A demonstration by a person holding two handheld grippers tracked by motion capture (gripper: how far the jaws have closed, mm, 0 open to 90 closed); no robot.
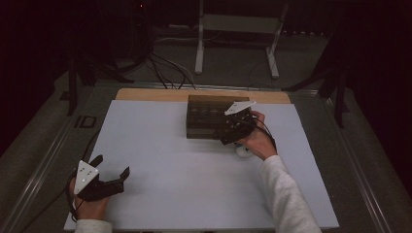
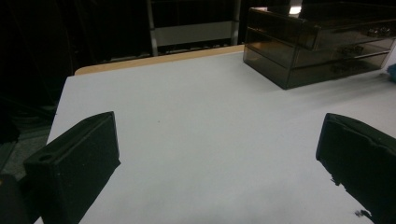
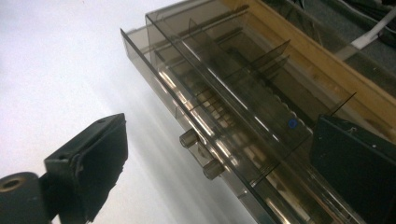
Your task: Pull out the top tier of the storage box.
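Right tool (image 1: 232, 130): jaws spread, at the drawer box's front, gripping nothing
Left tool (image 1: 112, 171): jaws spread, empty, over the near left bench
Drawer box (image 1: 209, 114): smoky plastic, far middle of the bench (image 1: 160, 145)
Knobs (image 3: 188, 138): between the right tool's jaws, untouched

Dim room, dark surround — table brightest, slight grain, glare streaks on clear plastic

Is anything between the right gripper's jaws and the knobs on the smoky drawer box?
Nothing visible. The right gripper, jaws open, faces the drawer box with its two knobs directly ahead, apart from both jaws; only bare white table surface lies beside them.
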